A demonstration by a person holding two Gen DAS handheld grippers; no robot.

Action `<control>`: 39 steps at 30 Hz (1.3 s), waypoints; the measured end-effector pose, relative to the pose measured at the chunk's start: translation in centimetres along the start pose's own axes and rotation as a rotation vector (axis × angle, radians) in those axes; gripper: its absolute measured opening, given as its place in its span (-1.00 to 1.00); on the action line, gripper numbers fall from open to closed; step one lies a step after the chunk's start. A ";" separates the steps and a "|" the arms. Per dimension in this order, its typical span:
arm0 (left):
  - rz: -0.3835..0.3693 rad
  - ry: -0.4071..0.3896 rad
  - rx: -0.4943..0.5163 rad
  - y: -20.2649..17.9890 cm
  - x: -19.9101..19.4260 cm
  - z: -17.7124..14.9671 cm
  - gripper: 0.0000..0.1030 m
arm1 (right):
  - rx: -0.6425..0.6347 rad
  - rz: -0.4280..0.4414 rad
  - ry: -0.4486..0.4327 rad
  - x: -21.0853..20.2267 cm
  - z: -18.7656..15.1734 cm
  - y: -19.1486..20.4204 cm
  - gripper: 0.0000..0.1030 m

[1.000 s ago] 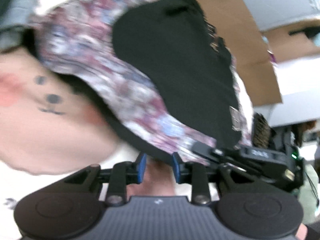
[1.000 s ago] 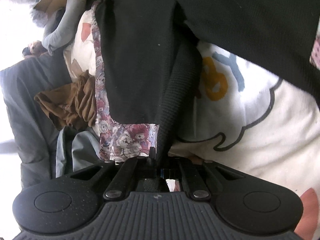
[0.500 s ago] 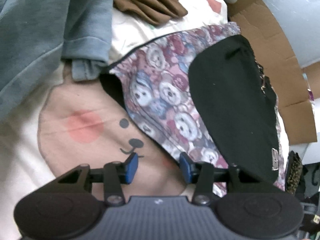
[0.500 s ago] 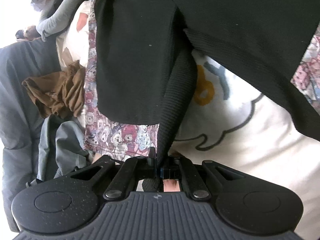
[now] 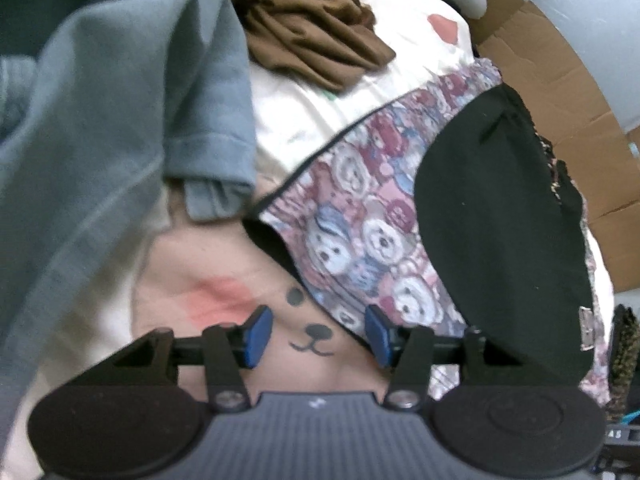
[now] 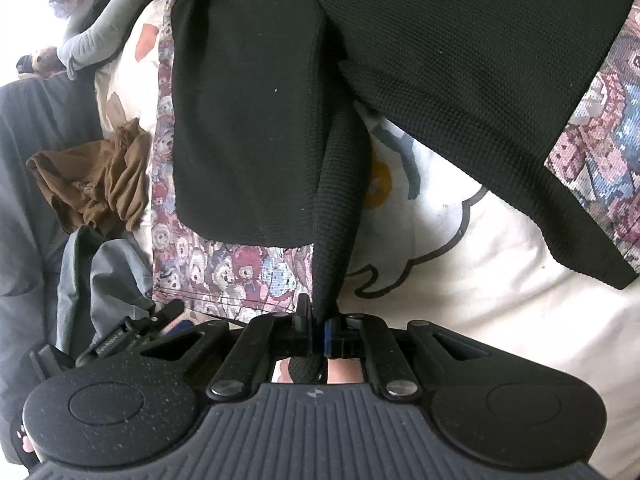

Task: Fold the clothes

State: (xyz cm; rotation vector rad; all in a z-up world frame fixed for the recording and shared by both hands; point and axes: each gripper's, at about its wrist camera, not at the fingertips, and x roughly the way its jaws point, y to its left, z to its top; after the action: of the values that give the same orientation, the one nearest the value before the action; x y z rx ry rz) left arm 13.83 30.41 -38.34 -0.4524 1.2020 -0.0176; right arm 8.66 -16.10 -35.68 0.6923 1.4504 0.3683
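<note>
A black garment with a bear-print lining [image 5: 496, 216] lies on a cream bedspread with cartoon prints [image 5: 224, 272]. My left gripper [image 5: 316, 332] is open with nothing between its blue pads, just left of the garment's bear-print edge [image 5: 376, 248]. In the right wrist view the same black garment [image 6: 248, 120] is spread out, and my right gripper [image 6: 318, 330] is shut on a bunched strip of its black knit edge [image 6: 336, 208], which rises taut from the jaws. The bear-print lining [image 6: 228, 272] shows below the black panel.
A grey-blue sweatshirt [image 5: 120, 120] lies at the left, a crumpled brown garment [image 5: 312, 28] beyond it, cardboard [image 5: 576, 92] at the right. In the right wrist view sit the brown garment [image 6: 92, 184], grey clothes [image 6: 100, 272], a grey sleeve [image 6: 108, 32] and the bedspread [image 6: 460, 300].
My left gripper has let go of the garment's bear-print edge, opened wide and drawn back over the bedspread. My right gripper stays shut on the black edge, which has shifted slightly.
</note>
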 end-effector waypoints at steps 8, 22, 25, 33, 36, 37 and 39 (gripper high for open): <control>0.057 -0.067 0.013 0.1 -1.0 0.7 0.07 | -0.004 -0.004 0.006 0.4 -0.2 -0.4 -0.92; 0.087 -0.137 0.105 0.1 1.8 2.6 0.07 | -0.015 -0.027 0.013 0.4 0.1 -0.4 -0.91; 0.080 -0.146 0.093 0.1 2.2 2.4 0.06 | -0.008 -0.050 -0.005 -0.1 0.2 -0.6 -0.81; 0.100 -0.116 0.051 0.5 2.0 2.7 -0.59 | 0.051 -0.012 -0.034 -0.1 -0.1 -2.3 -0.80; 0.117 -0.093 0.078 0.1 2.0 2.8 -0.75 | 0.079 0.007 -0.038 0.8 -0.4 -2.9 -0.81; 0.125 -0.087 0.084 -0.1 2.0 2.9 -0.78 | 0.090 0.012 -0.038 1.0 -0.6 -3.1 -0.82; 0.140 -0.073 0.076 -0.4 1.8 3.2 -0.84 | 0.093 0.023 -0.037 1.2 -0.8 -3.3 -0.88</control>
State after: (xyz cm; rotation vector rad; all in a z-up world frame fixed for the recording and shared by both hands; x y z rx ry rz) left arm 17.44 30.68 -38.94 -0.2993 1.1552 0.0727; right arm 7.40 -17.63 -38.65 0.7867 1.4326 0.3058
